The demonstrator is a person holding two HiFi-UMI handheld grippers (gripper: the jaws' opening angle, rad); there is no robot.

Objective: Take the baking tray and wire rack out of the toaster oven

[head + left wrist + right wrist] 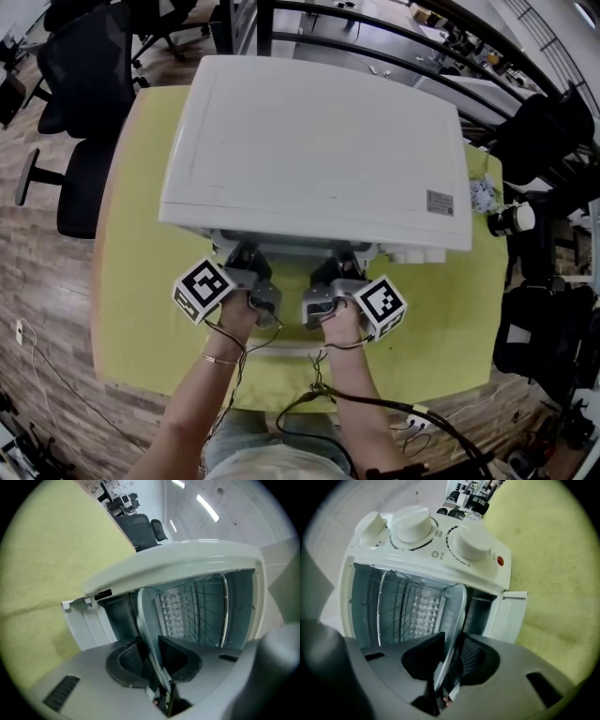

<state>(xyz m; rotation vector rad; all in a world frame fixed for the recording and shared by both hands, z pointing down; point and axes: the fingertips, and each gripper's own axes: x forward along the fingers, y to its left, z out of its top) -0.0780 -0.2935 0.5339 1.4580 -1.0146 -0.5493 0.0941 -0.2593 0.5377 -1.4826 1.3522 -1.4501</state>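
The oven (309, 141) stands mid-table (141, 319), its open mouth facing the near edge. One tray (147, 616) sits in that mouth, with its front rim sticking out toward the person. One rack (206, 606) lies deeper inside, untouched.

The left gripper (152, 654) and the right gripper (449, 656) are each clamped on the tray's rim, pads pressing the thin metal from both sides, one near each end.

The tray looks like light, stiff sheet metal. It is likely smooth enough to slip, so two spaced holds on the rim suit it, and it should be drawn out level. The rack seems light and rigid, and a front wire would take a grip. The oven front has three knobs (412, 523).
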